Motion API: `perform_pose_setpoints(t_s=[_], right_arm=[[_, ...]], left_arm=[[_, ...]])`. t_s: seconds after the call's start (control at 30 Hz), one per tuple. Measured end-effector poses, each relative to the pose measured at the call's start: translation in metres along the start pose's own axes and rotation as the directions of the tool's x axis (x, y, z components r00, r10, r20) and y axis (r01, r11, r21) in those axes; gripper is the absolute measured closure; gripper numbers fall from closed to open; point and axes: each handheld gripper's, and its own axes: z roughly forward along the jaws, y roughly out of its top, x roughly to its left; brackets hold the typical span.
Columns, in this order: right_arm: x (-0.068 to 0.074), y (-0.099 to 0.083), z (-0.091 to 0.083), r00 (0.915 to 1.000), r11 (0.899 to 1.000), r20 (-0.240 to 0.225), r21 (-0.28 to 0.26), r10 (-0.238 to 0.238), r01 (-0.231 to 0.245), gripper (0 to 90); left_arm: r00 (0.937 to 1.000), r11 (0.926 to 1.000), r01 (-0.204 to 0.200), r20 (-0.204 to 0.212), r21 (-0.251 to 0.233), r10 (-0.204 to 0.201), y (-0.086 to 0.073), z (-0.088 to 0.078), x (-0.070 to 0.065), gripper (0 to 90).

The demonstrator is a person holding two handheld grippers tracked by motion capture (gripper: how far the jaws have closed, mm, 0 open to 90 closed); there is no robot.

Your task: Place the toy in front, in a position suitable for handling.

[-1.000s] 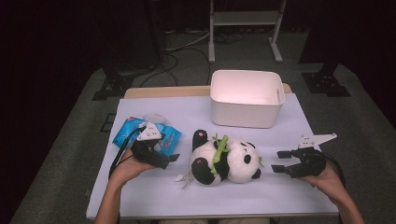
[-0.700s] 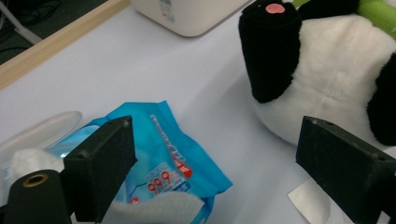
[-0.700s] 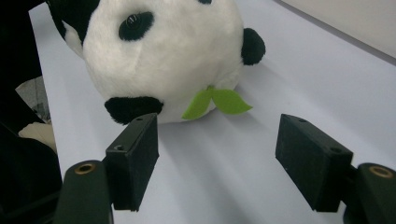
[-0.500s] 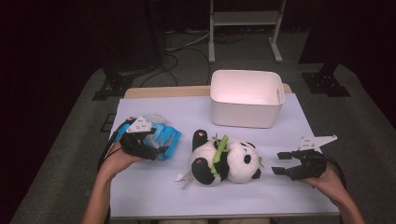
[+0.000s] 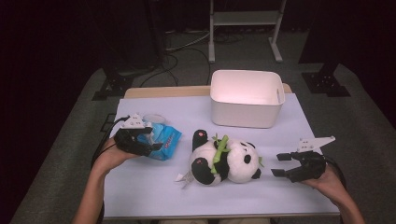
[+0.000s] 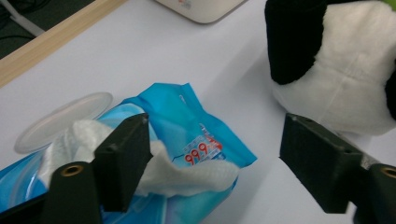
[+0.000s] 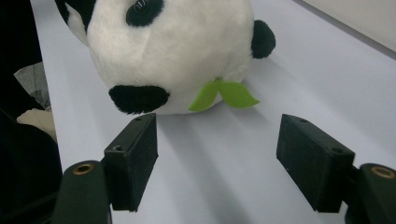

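Observation:
A blue wet-wipe pack [image 5: 166, 142] [image 6: 196, 135] lies at the table's left with its clear lid [image 6: 60, 121] flipped open. A white wipe [image 6: 187, 179] sticks out of it. My left gripper [image 5: 152, 140] [image 6: 215, 163] is at the pack's left end. Its jaws have just been closing and stand apart, with the wipe and the pack's end between them; the far jaw is clear of both. A panda plush [image 5: 224, 161] [image 7: 173, 51] lies on its back mid-table. My right gripper [image 5: 279, 164] [image 7: 219, 163] rests open to its right, facing the panda's head, nothing between its jaws.
A white bin [image 5: 245, 116] stands behind the panda at the back right. The table is covered by a pale lilac sheet [image 5: 140, 186]. A tag [image 5: 184, 177] sticks out at the panda's left. A stand's legs [image 5: 243, 18] and cables lie on the floor beyond.
My left hand has drawn left and a little back, away from the panda toward the pack's left end, and its jaws have narrowed. The right hand has kept still.

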Motion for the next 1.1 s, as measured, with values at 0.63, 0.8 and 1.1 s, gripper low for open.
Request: perform_pose_setpoints(t_s=[0.63, 0.8, 1.1], right_arm=[[0.001, 0.0, 0.0, 0.9998, 1.0, -0.007, 0.0, -0.017, 0.017, 27.9], [0.002, 0.001, 0.001, 0.9996, 1.0, -0.011, 0.007, -0.026, 0.026, 27.8], [0.002, 0.0, 0.001, 0.9995, 1.0, -0.015, 0.005, -0.03, 0.03, 27.8]], left_arm=[[0.9999, 0.9978, 0.003, -0.011, 0.066, -0.002, -0.014, 0.015, 0.023, 51.7], [0.9998, 0.9968, -0.005, -0.021, 0.079, 0.007, -0.014, 0.023, 0.026, 60.6], [0.9993, 0.9936, -0.024, -0.027, 0.11, 0.027, -0.015, 0.032, 0.031, 76.2]])
